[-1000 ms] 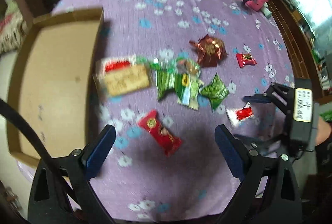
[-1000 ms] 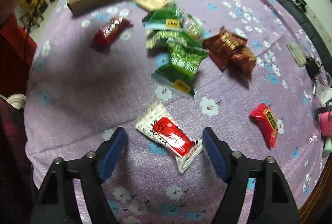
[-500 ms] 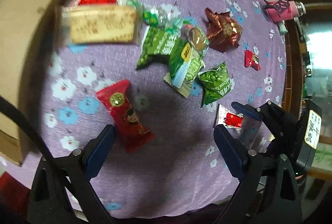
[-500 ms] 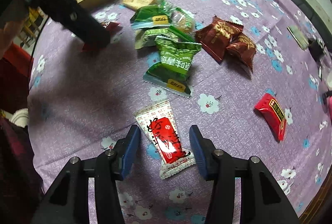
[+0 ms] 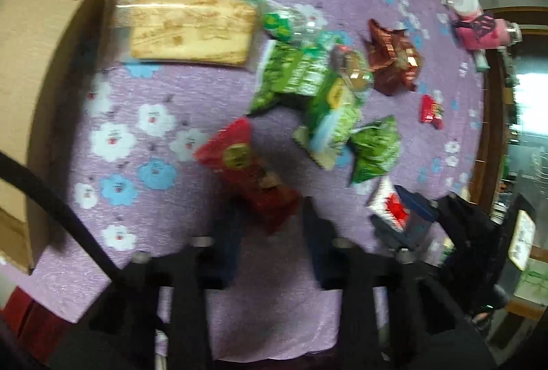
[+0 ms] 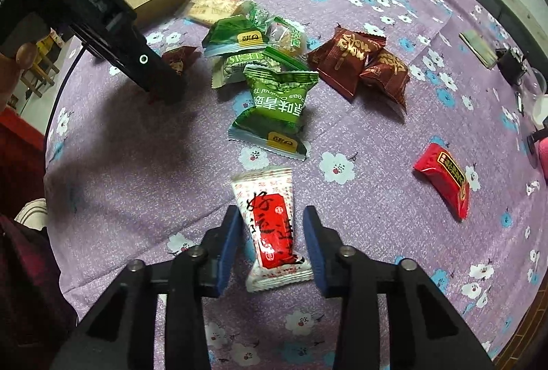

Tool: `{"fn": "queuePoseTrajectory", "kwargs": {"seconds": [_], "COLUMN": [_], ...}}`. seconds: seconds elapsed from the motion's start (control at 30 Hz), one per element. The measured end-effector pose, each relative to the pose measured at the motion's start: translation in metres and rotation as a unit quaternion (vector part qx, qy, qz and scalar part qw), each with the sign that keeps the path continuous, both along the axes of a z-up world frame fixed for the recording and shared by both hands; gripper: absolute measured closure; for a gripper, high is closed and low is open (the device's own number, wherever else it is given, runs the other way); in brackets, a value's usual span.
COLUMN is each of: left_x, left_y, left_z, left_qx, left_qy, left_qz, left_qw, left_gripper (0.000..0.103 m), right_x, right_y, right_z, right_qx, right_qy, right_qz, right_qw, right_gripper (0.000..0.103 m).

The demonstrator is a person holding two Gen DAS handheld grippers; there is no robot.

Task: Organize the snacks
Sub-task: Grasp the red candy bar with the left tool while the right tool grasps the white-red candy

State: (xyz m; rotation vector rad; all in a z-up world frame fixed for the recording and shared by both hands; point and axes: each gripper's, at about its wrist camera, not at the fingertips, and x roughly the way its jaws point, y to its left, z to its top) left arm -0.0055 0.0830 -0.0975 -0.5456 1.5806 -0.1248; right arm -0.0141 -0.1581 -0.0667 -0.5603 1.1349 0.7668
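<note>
Right wrist view: fingers (image 6: 310, 240) just narrowing around the white-and-red packet (image 6: 272, 229) between them.

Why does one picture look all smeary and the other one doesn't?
Left wrist view: motion blur smears the red snack packet and the left gripper. Right wrist view: sharp, so the print on the white-and-red packet shows; fisheye bends the purple tablecloth in both.
</note>
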Motion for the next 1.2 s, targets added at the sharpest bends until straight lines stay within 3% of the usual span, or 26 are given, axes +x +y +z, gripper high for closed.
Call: {"fn": "queuePoseTrajectory", "kwargs": {"seconds": [0.07, 0.13, 0.33, 0.7, 0.8, 0.9, 0.93, 1.0, 1.03, 1.07, 1.2], "left_x": [-0.002, -0.002, -0.007, -0.013, -0.013, -0.007, -0.004, 0.001, 0.004, 0.006, 0.011], "left_y": [0.003, 0.005, -0.005, -0.001, 0.005, 0.010, 0.009, 0.006, 0.006, 0.008, 0.019], "left_z": [-0.005, -0.003, 0.005, 0.019, 0.013, 0.006, 0.007, 0.007, 0.008, 0.010, 0.013], "left_qx": [-0.009, -0.003, 0.046, 0.057, 0.040, -0.012, -0.016, -0.012, -0.011, -0.011, -0.010], "left_qy": [0.008, 0.003, -0.027, -0.057, -0.043, -0.029, -0.030, -0.025, -0.026, -0.033, -0.031], "left_qz": [0.006, 0.006, -0.014, -0.045, -0.040, -0.020, -0.015, -0.016, -0.011, 0.000, 0.044], "left_qw": [0.9999, 1.0000, 0.9985, 0.9957, 0.9975, 0.9993, 0.9993, 0.9995, 0.9995, 0.9994, 0.9985], "left_gripper": [0.090, 0.091, 0.100, 0.102, 0.102, 0.102, 0.093, 0.062, 0.037, 0.024, 0.024], "right_x": [0.000, -0.001, -0.005, -0.016, -0.015, -0.012, -0.011, -0.010, -0.009, -0.008, -0.006], "right_y": [-0.001, -0.002, -0.009, -0.017, -0.018, -0.016, -0.016, -0.017, -0.016, -0.016, -0.015], "right_z": [0.000, 0.000, 0.002, 0.012, 0.010, 0.007, 0.005, 0.004, 0.005, 0.004, 0.004], "right_qx": [0.002, 0.007, 0.023, 0.056, 0.055, 0.051, 0.050, 0.053, 0.053, 0.053, 0.054], "right_qy": [0.001, 0.002, 0.005, 0.016, 0.024, 0.026, 0.029, 0.030, 0.028, 0.028, 0.028], "right_qz": [-0.011, -0.020, -0.046, -0.078, -0.085, -0.087, -0.092, -0.096, -0.097, -0.098, -0.100], "right_qw": [1.000, 1.000, 0.999, 0.995, 0.995, 0.995, 0.994, 0.994, 0.993, 0.993, 0.993], "right_gripper": [0.072, 0.074, 0.078, 0.078, 0.078, 0.078, 0.078, 0.078, 0.078, 0.078, 0.078]}}
